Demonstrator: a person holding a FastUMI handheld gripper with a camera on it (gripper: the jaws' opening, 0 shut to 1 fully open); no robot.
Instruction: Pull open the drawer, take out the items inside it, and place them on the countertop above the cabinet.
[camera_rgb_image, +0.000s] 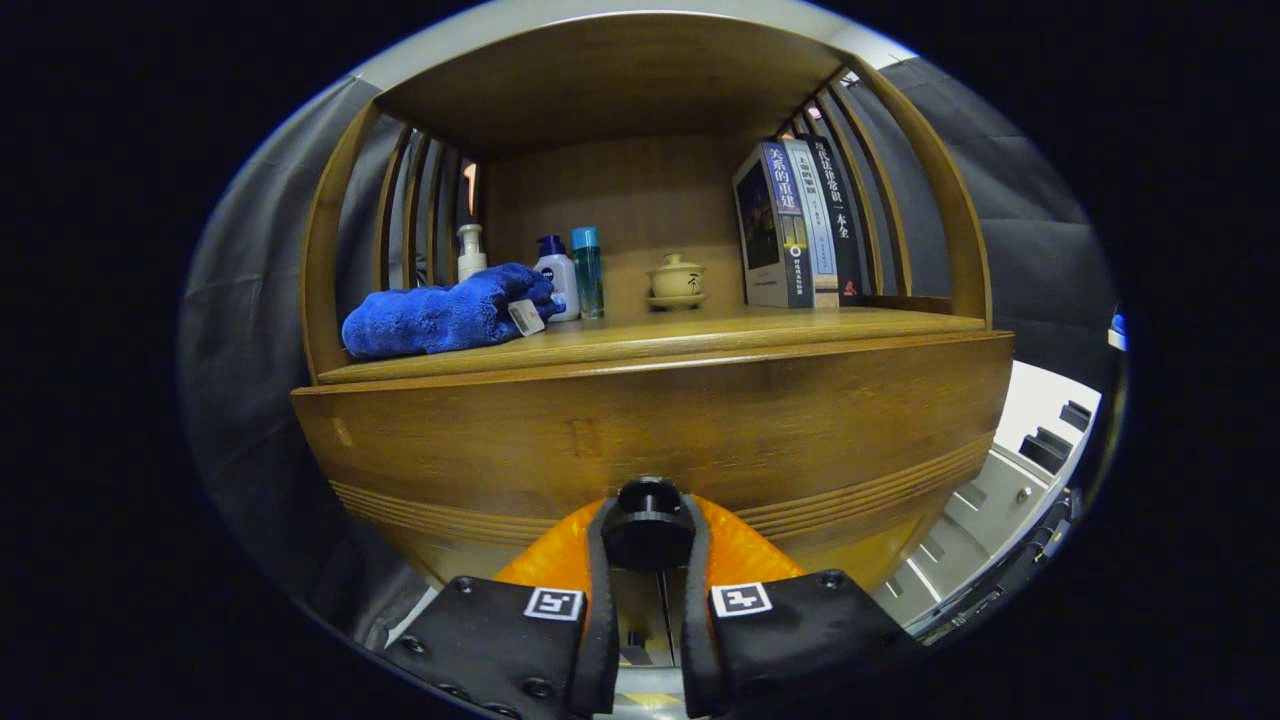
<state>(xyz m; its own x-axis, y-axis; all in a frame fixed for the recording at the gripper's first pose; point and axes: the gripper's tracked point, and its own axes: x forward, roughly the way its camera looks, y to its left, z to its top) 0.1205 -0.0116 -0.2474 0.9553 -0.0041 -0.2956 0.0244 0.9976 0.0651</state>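
Two fingers of the tool (648, 545) pinch the black drawer knob (647, 530) — clamped for a straight pull. Drawer front (650, 430) just ahead; tabletop (700, 335) above awaits items, blue towel (445, 315) already there.

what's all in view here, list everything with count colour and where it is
cabinet: 1, brown wood, just ahead of the fingers, its front panel facing them
knob: 1, black, on the cabinet front, between the fingers
countertop: 1, brown wood, above the front panel
towel: 1, blue, on the countertop's left side, a small white tag at its end
pump bottle: 1, white, behind the towel
bottle with blue cap: 1, white, right of the towel
slim bottle: 1, teal, beside the white one
lidded cup: 1, cream, on a saucer, mid countertop
books: 3, upright, dark and pale covers, right end
gripper: 1, fingers closed around the knob
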